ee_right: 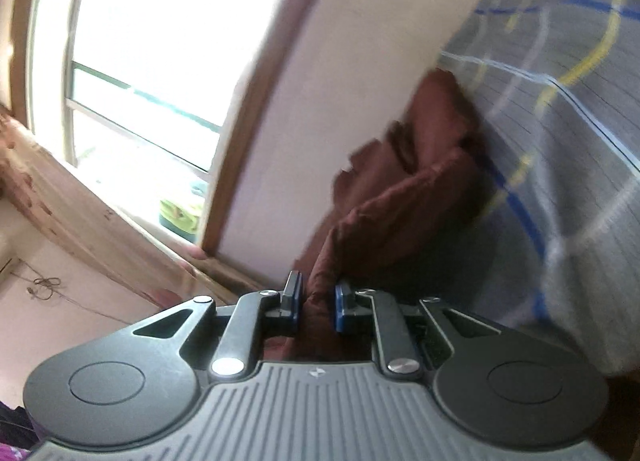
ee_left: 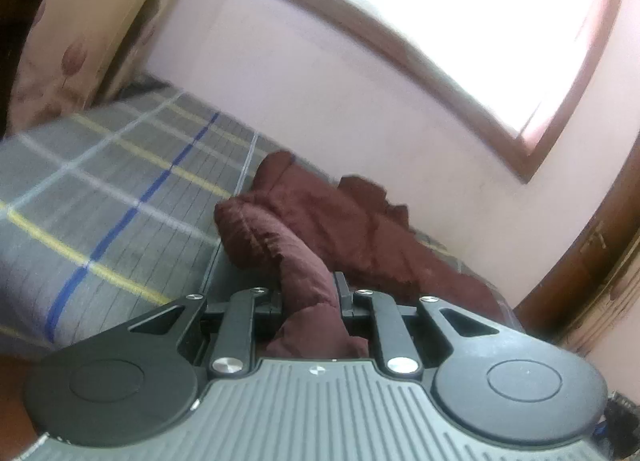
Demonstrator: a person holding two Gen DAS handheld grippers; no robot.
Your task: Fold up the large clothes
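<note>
On the grey checked bedsheet (ee_left: 100,189) with blue, yellow and white lines, a crumpled maroon cloth garment (ee_left: 320,217) is spread beside the pale pink wall (ee_left: 320,101). One bunched edge of it is clamped by the left gripper (ee_left: 310,293). Another fold is pinched between the blue-padded fingers (ee_right: 341,301) of the right gripper (ee_right: 316,297).

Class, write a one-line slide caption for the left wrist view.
Left gripper shut on maroon garment, which trails onto a grey checked bedsheet below a window.
</note>
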